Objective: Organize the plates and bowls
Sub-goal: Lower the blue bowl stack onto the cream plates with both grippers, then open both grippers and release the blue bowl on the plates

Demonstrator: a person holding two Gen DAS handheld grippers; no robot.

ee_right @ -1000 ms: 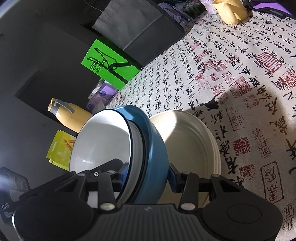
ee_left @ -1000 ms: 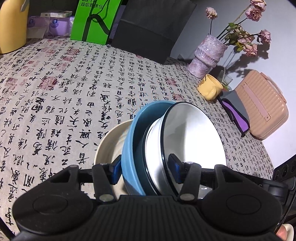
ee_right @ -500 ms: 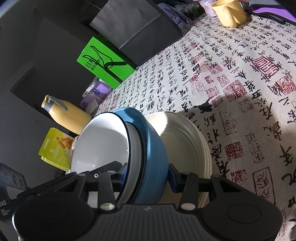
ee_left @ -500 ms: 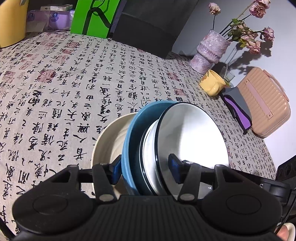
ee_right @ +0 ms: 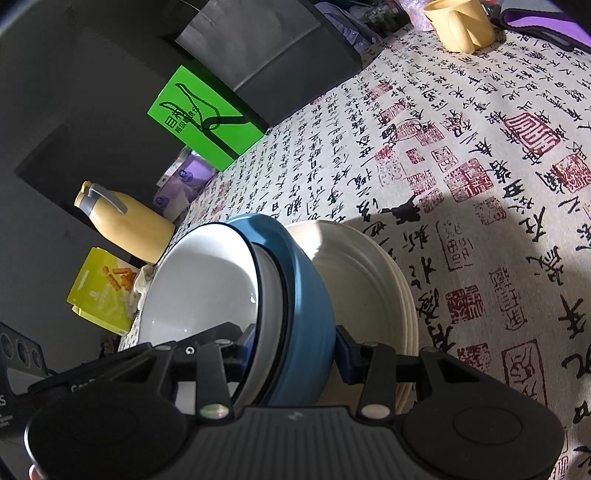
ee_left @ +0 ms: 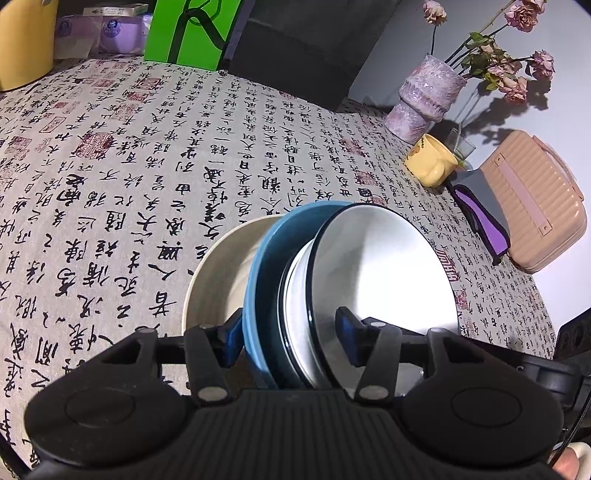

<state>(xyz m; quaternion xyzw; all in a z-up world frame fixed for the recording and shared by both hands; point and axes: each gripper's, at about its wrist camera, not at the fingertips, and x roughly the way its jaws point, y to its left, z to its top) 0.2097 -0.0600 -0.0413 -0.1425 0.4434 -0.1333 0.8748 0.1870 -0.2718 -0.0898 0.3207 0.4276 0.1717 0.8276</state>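
A nested bowl stack is held from two sides over a pile of cream plates [ee_left: 221, 273] [ee_right: 365, 280] on the printed tablecloth. The outer bowl is blue [ee_left: 258, 280] [ee_right: 310, 295]. White bowls with dark rims [ee_left: 384, 273] [ee_right: 207, 284] sit inside it. My left gripper [ee_left: 290, 338] is shut across the stack's near rim, one pad on the blue wall and the other inside the white bowl. At the opposite rim my right gripper [ee_right: 295, 350] is shut the same way. I cannot tell whether the stack touches the plates.
A yellow mug [ee_left: 430, 164] [ee_right: 460, 24], a pink vase with flowers [ee_left: 424, 99], a purple-grey pouch [ee_left: 480, 214] and a peach case [ee_left: 535, 206] stand at the table's far side. A green box [ee_left: 188, 33] [ee_right: 203, 118], a yellow bottle [ee_right: 125, 225] and packets line another edge.
Both views have shifted slightly. Both grippers keep the same hold on the bowl stack above the cream plates.
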